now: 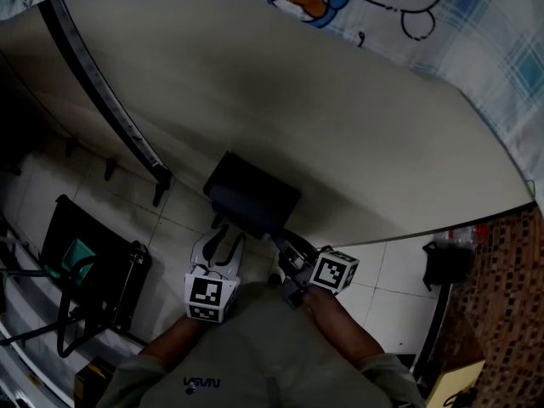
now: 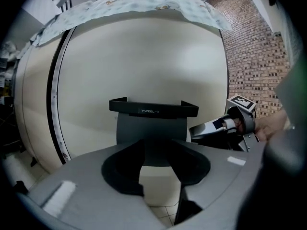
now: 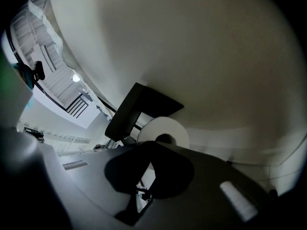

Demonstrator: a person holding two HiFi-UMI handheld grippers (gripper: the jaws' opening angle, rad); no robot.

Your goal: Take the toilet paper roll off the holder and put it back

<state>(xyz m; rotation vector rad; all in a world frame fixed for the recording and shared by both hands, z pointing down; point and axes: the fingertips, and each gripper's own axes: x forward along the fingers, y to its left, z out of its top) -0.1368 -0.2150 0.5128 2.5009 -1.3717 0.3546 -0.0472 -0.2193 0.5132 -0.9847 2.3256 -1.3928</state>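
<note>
Down below, a black holder (image 1: pixel 251 195) fixed to a cream wall (image 1: pixel 357 117), above a white tiled floor (image 1: pixel 399 270). Tucked under the holder, the white toilet paper roll (image 3: pixel 165 131), sitting in its place with its dark middle hole showing. Just under the holder, two tools side by side. Left tool (image 2: pixel 160 190) pointing at the front of the holder, jaws apart, with the white of the roll showing in the gap; hard to tell about touching. Right tool (image 3: pixel 141 191) close to the end of the roll, jaws squeezed together, nothing seen caught between them.
</note>
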